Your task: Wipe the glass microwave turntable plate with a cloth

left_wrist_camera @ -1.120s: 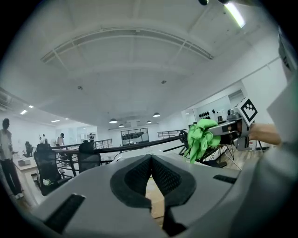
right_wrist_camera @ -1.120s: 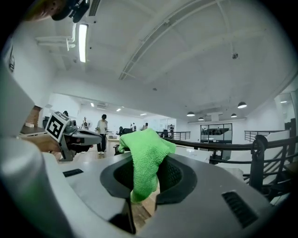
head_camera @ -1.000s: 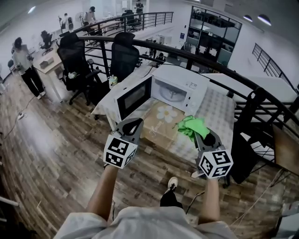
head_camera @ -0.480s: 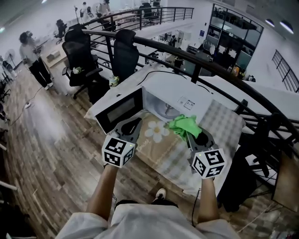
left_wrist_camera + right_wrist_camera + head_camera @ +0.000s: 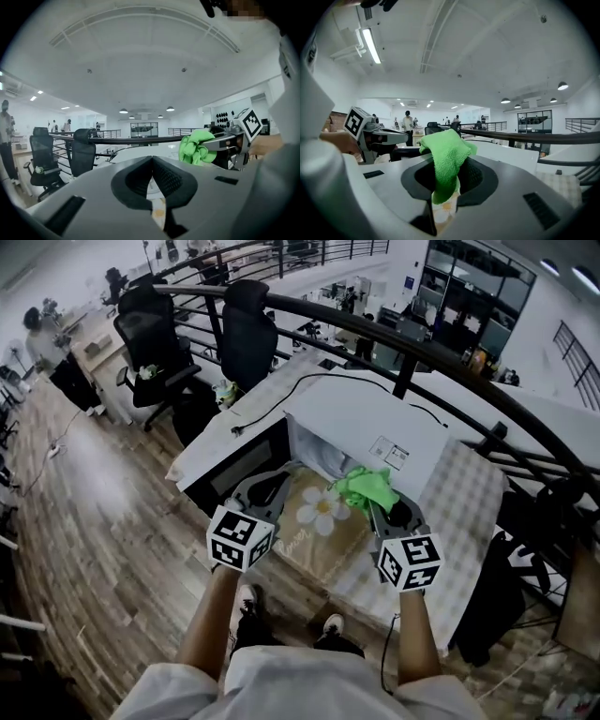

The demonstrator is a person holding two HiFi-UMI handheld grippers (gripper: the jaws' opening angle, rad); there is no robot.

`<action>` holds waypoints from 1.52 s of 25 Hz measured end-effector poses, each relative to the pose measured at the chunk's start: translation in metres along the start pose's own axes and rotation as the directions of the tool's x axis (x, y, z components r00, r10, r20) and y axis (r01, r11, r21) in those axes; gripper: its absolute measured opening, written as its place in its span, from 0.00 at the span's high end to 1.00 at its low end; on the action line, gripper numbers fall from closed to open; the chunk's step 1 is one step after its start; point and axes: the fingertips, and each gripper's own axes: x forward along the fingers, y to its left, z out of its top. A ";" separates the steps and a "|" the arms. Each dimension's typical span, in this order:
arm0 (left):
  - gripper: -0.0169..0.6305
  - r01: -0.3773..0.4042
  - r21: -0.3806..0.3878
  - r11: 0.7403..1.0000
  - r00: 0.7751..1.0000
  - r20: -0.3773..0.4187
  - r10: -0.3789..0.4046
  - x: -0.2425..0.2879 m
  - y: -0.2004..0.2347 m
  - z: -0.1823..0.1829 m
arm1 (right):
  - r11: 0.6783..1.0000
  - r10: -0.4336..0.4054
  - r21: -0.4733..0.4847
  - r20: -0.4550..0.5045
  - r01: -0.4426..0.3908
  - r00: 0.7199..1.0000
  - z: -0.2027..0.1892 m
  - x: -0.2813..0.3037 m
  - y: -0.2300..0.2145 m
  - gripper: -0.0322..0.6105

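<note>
Desk (image 5: 441, 512), checked cover, carries a white microwave (image 5: 375, 418) with its door (image 5: 239, 465) swung open; can't make out the turntable plate inside. Flower-print mat (image 5: 323, 526) lies in front. Left gripper (image 5: 151, 161): fingers together, nothing between. Right gripper (image 5: 447, 173): fingers clamped on the green cloth (image 5: 367, 488), just before the microwave opening.

Checked-cloth table (image 5: 466, 491) bearing a white microwave (image 5: 364, 424) and daisy-print mat (image 5: 317, 546).

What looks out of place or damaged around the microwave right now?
Nothing spilled or broken. Only the black cord stands out: it trails loose across the microwave top, its end lying on the table. The green cloth sits in the right gripper jaws.
</note>
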 end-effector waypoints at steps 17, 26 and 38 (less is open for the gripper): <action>0.95 0.219 -0.051 0.974 0.962 -0.154 -0.224 0.070 0.089 -0.136 | 0.957 -0.279 0.038 -0.158 0.288 0.947 -0.134 0.223 -0.023 0.81; 0.95 0.216 -0.056 0.975 0.949 -0.223 -0.223 0.081 0.095 -0.187 | 0.910 -0.413 -0.042 -0.200 0.413 0.889 -0.178 0.324 -0.080 0.81; 0.95 0.230 -0.075 0.970 0.941 -0.237 -0.241 0.085 0.084 -0.195 | 0.841 -0.536 -0.262 -0.289 0.473 0.793 -0.194 0.318 -0.122 0.81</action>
